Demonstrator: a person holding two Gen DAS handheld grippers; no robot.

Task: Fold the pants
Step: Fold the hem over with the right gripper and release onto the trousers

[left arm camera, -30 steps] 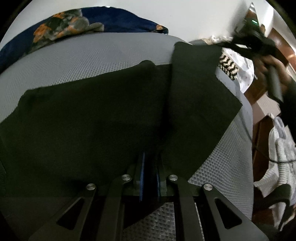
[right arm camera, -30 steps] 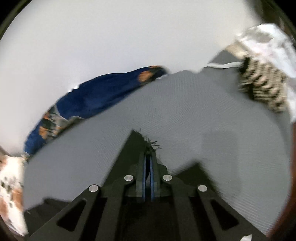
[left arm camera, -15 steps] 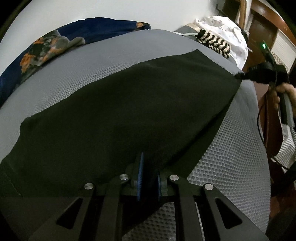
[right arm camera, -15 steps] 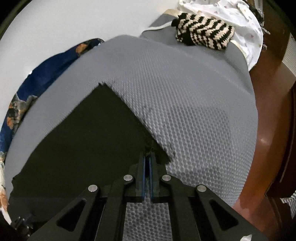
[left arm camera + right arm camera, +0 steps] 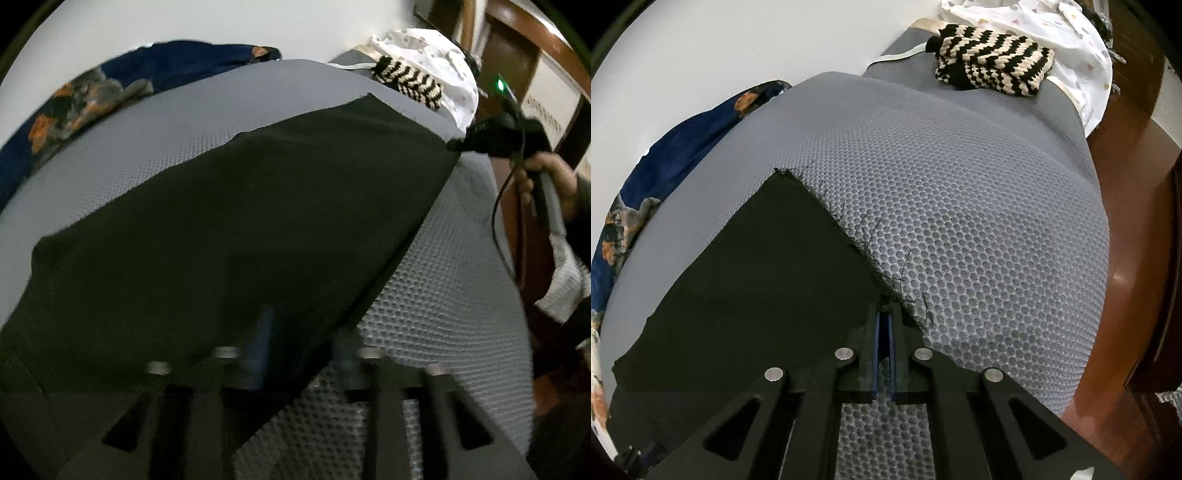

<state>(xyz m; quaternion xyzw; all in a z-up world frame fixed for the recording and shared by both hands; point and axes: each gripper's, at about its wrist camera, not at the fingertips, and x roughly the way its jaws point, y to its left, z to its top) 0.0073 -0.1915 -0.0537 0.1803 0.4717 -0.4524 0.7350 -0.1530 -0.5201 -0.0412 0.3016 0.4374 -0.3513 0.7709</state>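
Observation:
Black pants lie spread flat on a grey mesh mattress. My left gripper is at their near edge, blurred, its jaws opening; the cloth's edge lies between the fingers, but the pads stand off it. In the right wrist view my right gripper is shut on the frayed hem corner of the pants, low on the mattress. The left wrist view shows the same right gripper at the far right corner, held by a hand.
A navy floral cloth lies along the wall at the mattress's far edge. A black-and-cream striped knit and a white dotted cloth sit at the far right end. Brown wooden floor runs along the right edge.
My right gripper carried the pant leg's hem out to the right and down onto the mattress, flattening the pants. My left gripper's jaws, shut on the cloth before, have spread apart.

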